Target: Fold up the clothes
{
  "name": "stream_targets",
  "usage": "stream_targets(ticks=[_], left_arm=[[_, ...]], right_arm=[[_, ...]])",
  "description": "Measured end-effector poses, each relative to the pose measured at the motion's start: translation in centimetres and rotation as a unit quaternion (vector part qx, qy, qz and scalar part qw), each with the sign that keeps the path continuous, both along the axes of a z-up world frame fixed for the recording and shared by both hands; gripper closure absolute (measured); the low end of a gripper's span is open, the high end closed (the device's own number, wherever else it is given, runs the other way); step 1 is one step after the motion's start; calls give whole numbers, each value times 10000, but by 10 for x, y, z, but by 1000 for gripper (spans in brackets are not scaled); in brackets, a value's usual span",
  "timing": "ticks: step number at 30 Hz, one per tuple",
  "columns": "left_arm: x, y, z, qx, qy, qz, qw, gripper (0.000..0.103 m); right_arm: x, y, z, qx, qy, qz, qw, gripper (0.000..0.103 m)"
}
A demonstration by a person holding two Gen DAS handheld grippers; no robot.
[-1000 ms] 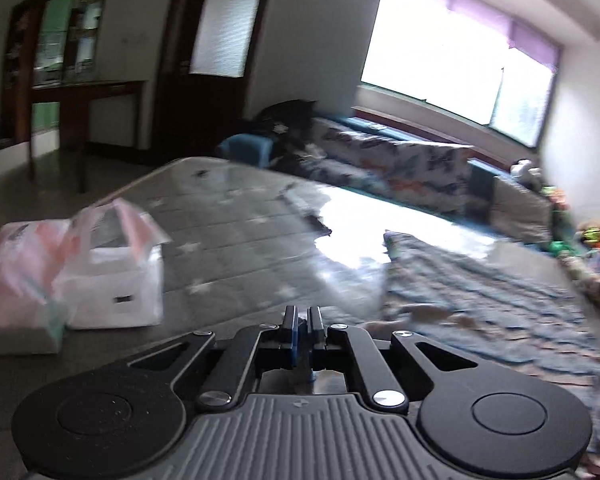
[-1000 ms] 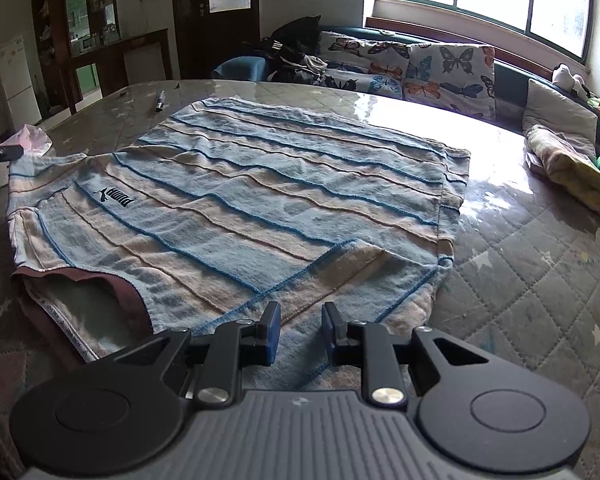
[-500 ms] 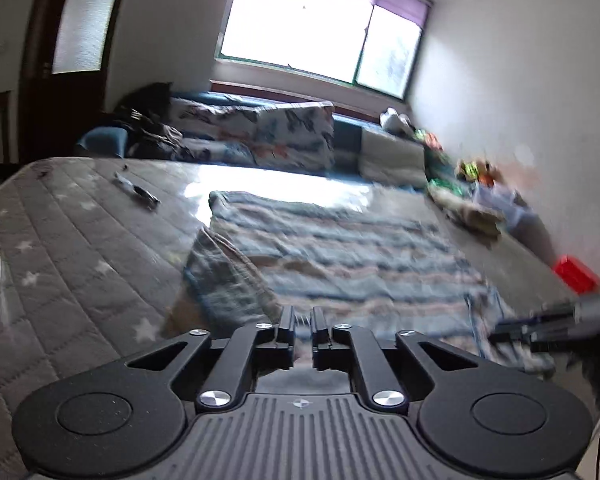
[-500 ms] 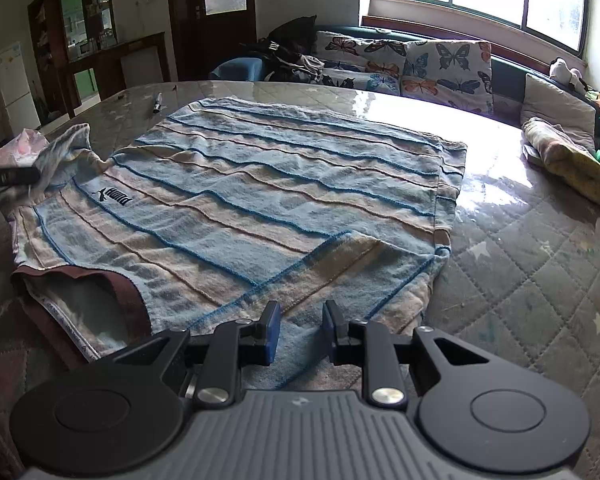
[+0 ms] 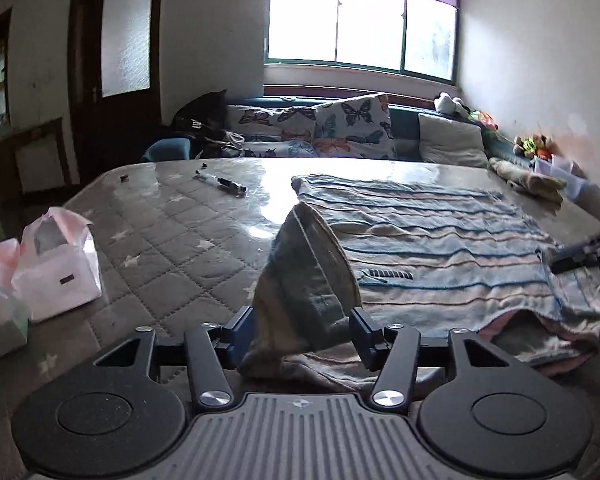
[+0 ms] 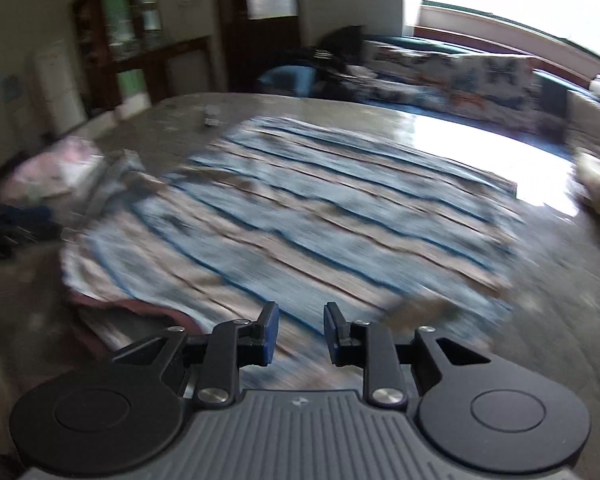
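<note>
A blue and beige striped T-shirt (image 5: 440, 236) lies spread on the quilted grey table (image 5: 172, 240). Its sleeve (image 5: 308, 280) stands up between the fingers of my left gripper (image 5: 300, 334), whose jaws are wide apart and do not pinch it. In the blurred right wrist view the shirt (image 6: 320, 208) lies ahead of my right gripper (image 6: 298, 330), which is open and empty above the shirt's near edge. The right gripper also shows at the right edge of the left wrist view (image 5: 584, 254).
White and pink plastic bags (image 5: 56, 264) sit at the table's left edge. A pen (image 5: 226, 184) and small bits lie at the far side. Folded cloth (image 5: 528, 178) lies at the far right. A sofa with butterfly cushions (image 5: 340, 128) stands behind the table.
My left gripper has opened from shut, and the sleeve it brought over the shirt now stands loose between its fingers. My right gripper has lifted and swung, blurring its view.
</note>
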State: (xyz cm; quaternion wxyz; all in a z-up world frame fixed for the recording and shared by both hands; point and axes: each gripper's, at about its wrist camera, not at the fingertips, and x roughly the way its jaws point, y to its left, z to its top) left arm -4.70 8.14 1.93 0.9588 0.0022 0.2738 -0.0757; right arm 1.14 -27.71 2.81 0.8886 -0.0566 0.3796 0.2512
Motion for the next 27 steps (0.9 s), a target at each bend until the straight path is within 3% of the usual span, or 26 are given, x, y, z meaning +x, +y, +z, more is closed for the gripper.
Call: stream_targets(ticks=[5, 6, 10, 14, 20, 22, 23, 24, 27], left_arm=[[-1, 18, -1, -223, -41, 240, 9995, 47], [-4, 23, -1, -243, -38, 260, 9994, 46], [-11, 38, -6, -349, 4, 385, 9986, 46], [-16, 48, -9, -429, 14, 485, 9979, 46], [-19, 48, -12, -378, 44, 449, 9983, 46], [-17, 46, -12, -390, 52, 388, 9985, 46], [-16, 44, -13, -386, 55, 351, 9986, 46], [-15, 41, -13, -368, 55, 304, 9988, 46], [-12, 32, -13, -282, 44, 164, 9995, 45]], right_arm=[[13, 65, 14, 171, 117, 1093, 9938, 69], [15, 83, 17, 218, 183, 1348, 9905, 63], [25, 141, 15, 367, 455, 1911, 9798, 59], [41, 184, -1, 547, 846, 2105, 9724, 55], [51, 210, -13, 969, 1251, 2156, 9636, 55], [52, 217, -16, 951, 1294, 2136, 9636, 64], [52, 219, -17, 911, 1332, 2131, 9636, 73], [51, 220, -16, 834, 1331, 2124, 9645, 91], [48, 212, -7, 762, 1159, 2107, 9677, 98]])
